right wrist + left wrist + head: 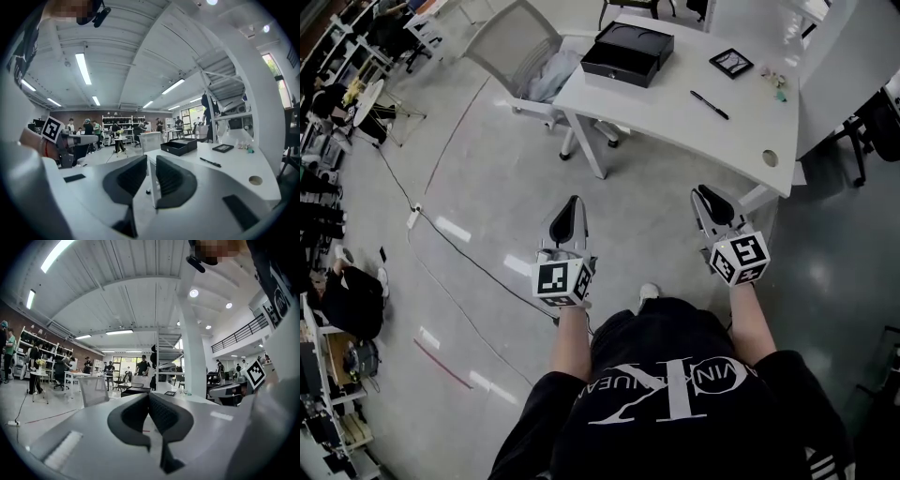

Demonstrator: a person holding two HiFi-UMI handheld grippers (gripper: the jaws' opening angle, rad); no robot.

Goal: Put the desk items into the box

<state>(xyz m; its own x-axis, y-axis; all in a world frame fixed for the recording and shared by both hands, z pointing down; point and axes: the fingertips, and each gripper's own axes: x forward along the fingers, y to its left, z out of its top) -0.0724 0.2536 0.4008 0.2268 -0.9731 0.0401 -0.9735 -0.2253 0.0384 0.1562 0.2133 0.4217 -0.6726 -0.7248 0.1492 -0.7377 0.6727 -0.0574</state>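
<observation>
Two grippers hang over the floor, well apart from the white counter. The left gripper has its jaws pressed together at the tips, empty. The right gripper has its jaws all but closed, with a thin slit between them and nothing in it. The counter carries one black box, one black pen, one small black frame and a few tiny bits. One mesh chair stands beside it. A cable crosses the glossy grey floor. People stand further back in the room.
</observation>
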